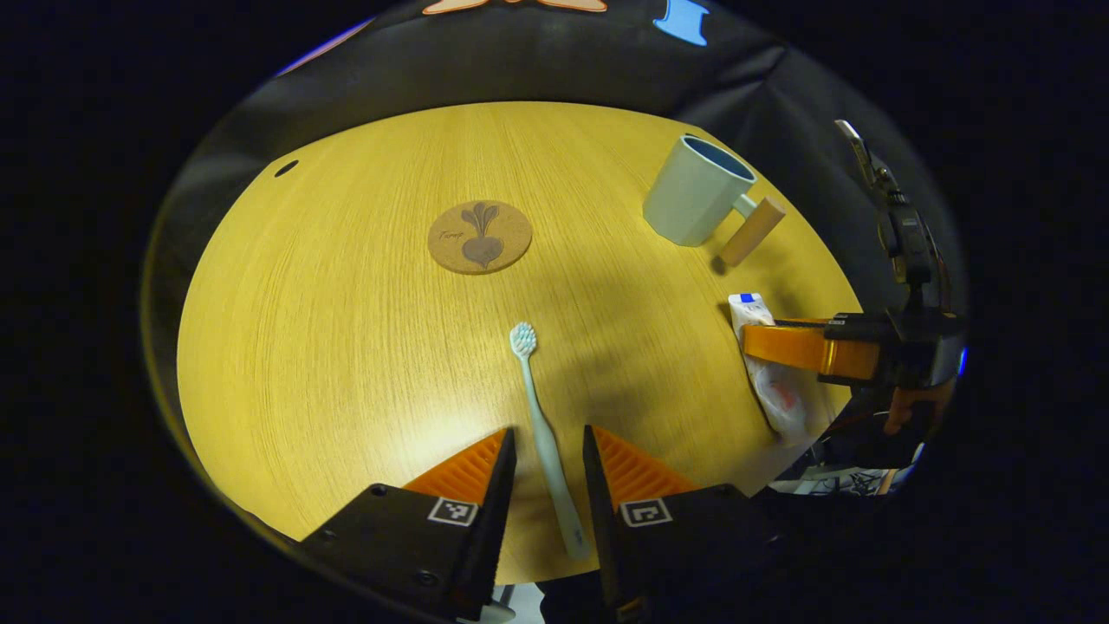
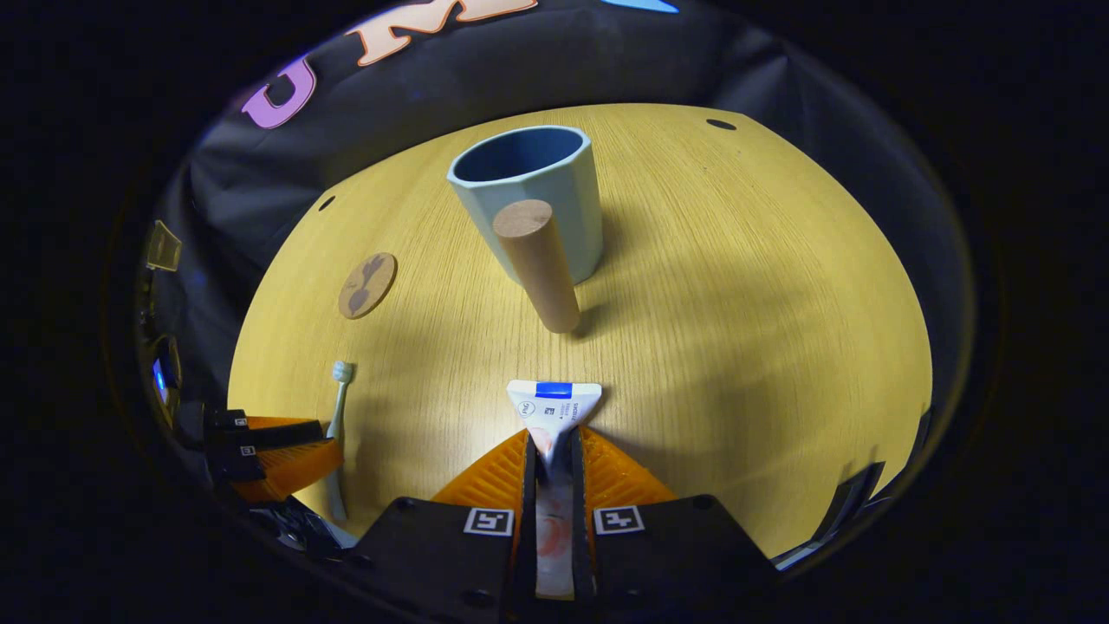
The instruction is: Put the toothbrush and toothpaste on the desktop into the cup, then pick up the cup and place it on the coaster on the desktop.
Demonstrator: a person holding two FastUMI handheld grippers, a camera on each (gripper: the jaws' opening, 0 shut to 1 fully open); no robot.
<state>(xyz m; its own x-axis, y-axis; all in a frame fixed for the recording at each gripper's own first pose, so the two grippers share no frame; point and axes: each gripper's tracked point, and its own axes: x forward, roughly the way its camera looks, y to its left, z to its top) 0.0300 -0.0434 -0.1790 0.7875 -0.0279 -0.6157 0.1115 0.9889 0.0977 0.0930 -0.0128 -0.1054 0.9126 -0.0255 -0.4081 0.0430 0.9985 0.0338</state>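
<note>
A pale toothbrush [image 1: 541,425] lies flat on the wooden table, bristles pointing away. My left gripper [image 1: 548,431] stands open with one finger on each side of its handle, gaps showing on both sides. The white toothpaste tube [image 2: 554,406] lies on the table at the right edge, and my right gripper [image 2: 554,440] is shut on its rear half. Beyond the tube stands the light blue cup [image 2: 533,195], upright and open-topped, its wooden peg handle [image 2: 537,260] pointing toward my right gripper. The round cork coaster [image 1: 479,236] lies in the middle of the table, left of the cup [image 1: 697,204].
The round wooden table [image 1: 329,329] ends close behind both grippers, and black cloth hangs behind it. A small dark hole [image 1: 286,167] sits near the far left rim. In the left gripper view the right gripper [image 1: 784,347] lies over the tube [image 1: 771,390].
</note>
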